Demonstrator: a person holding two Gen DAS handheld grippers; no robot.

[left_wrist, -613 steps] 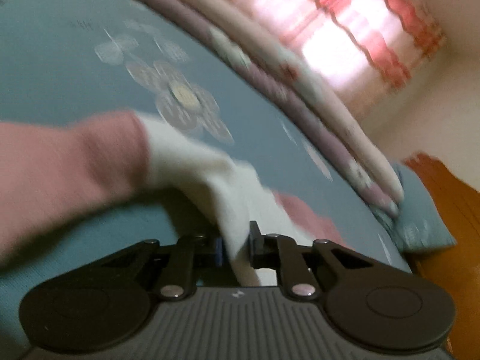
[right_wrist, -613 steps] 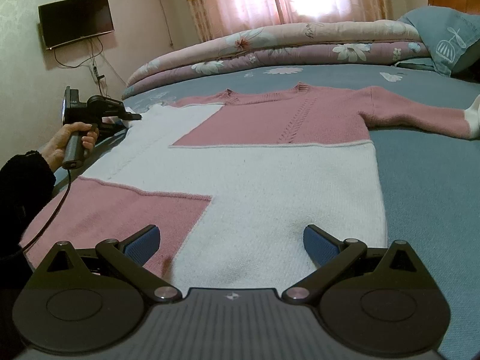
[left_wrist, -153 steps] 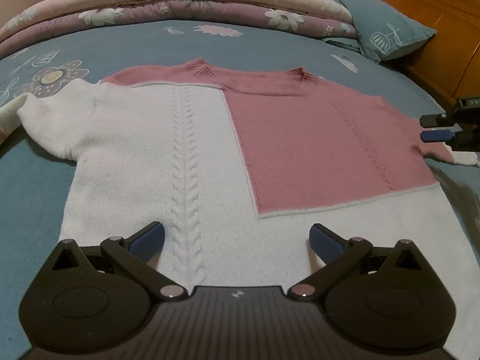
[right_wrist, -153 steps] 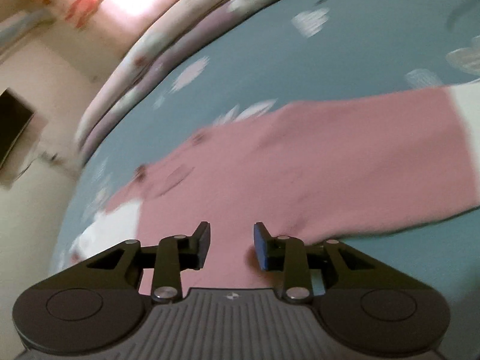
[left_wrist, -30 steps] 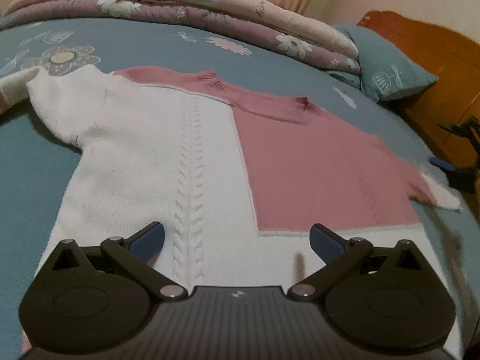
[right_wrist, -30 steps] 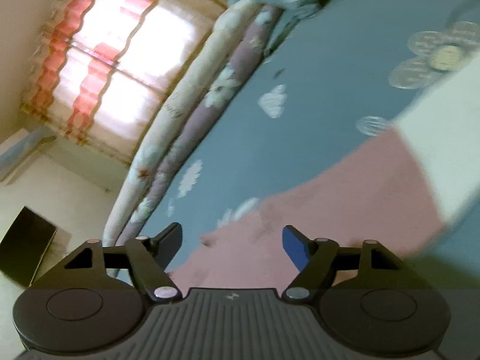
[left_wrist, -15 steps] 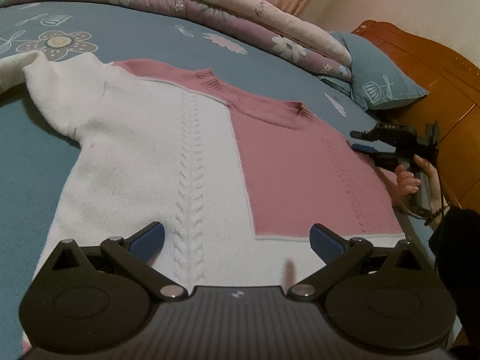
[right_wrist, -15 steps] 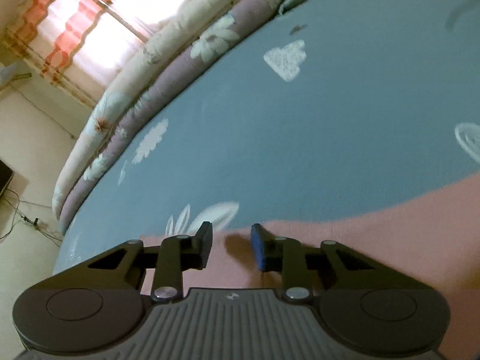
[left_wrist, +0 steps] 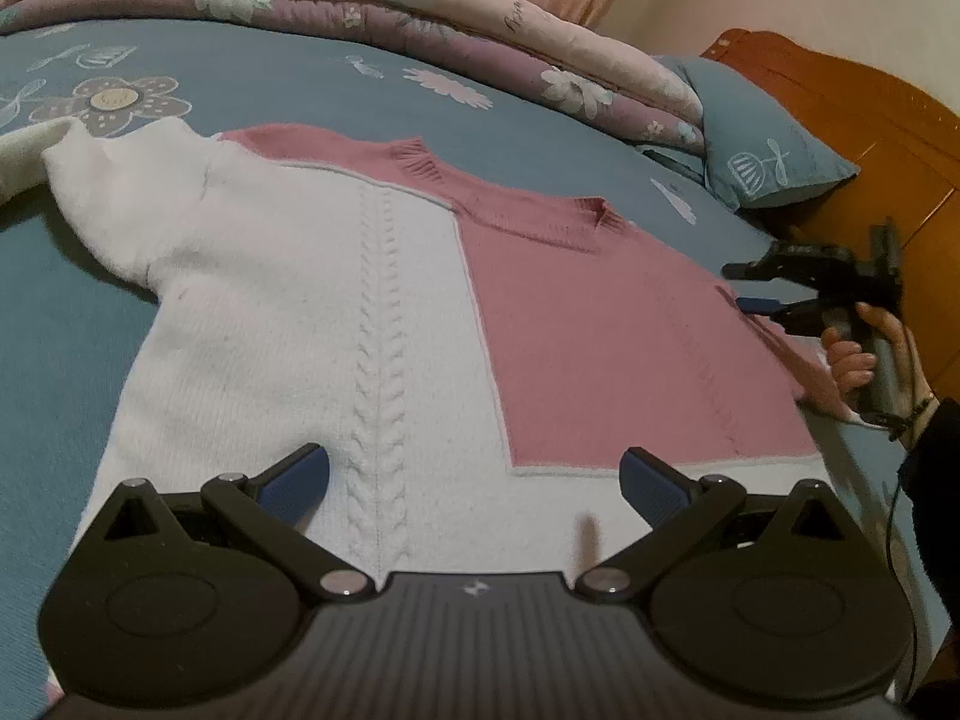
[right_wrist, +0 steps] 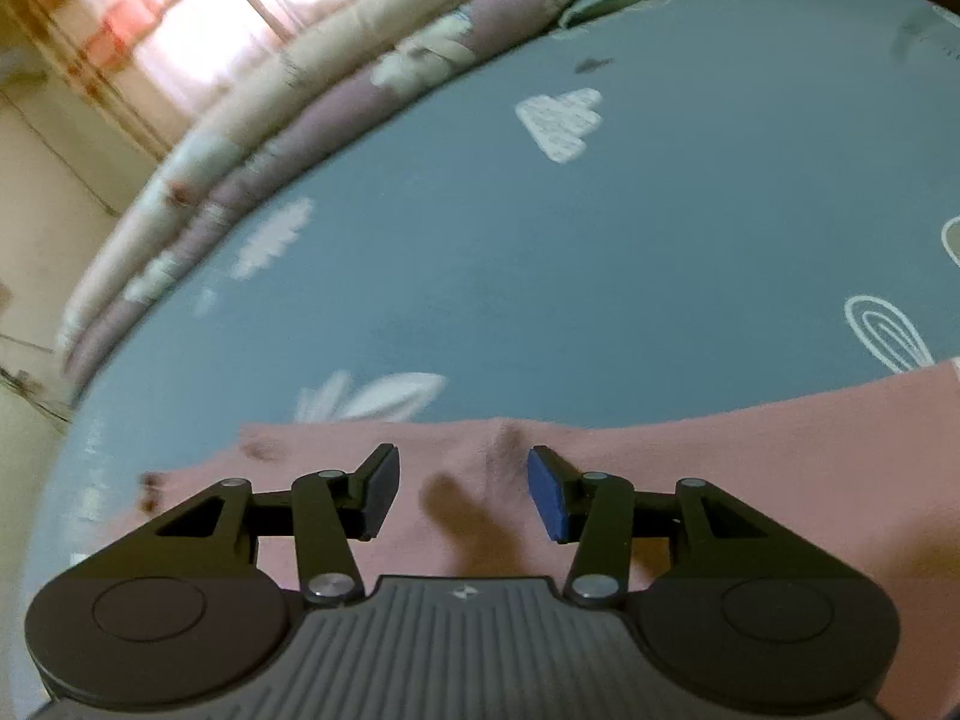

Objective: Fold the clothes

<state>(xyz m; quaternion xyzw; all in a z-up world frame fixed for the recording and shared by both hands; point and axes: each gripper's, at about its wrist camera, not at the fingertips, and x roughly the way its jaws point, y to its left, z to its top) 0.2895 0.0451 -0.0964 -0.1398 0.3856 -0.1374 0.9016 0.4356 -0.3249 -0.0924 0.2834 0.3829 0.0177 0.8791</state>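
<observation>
A pink and white knitted sweater (left_wrist: 372, 312) lies spread flat on the blue bedsheet (left_wrist: 288, 90). My left gripper (left_wrist: 474, 474) hovers open over its white lower body, nothing between the fingers. In the left wrist view my right gripper (left_wrist: 741, 287), held in a hand (left_wrist: 852, 354), sits at the sweater's pink right shoulder edge. In the right wrist view the right gripper (right_wrist: 462, 492) is over the pink shoulder fabric (right_wrist: 720, 468); its jaws are opening, with pink knit below the gap and not pinched.
A rolled floral quilt (left_wrist: 420, 18) runs along the far side of the bed. A blue pillow (left_wrist: 762, 150) and wooden headboard (left_wrist: 870, 138) are at the right. A bright curtained window (right_wrist: 150, 12) is beyond the bed. The white left sleeve (left_wrist: 120, 204) trails off left.
The right gripper swung in to the sweater's pink shoulder, narrowed its jaws, then widened them again. The left gripper stayed in place, open.
</observation>
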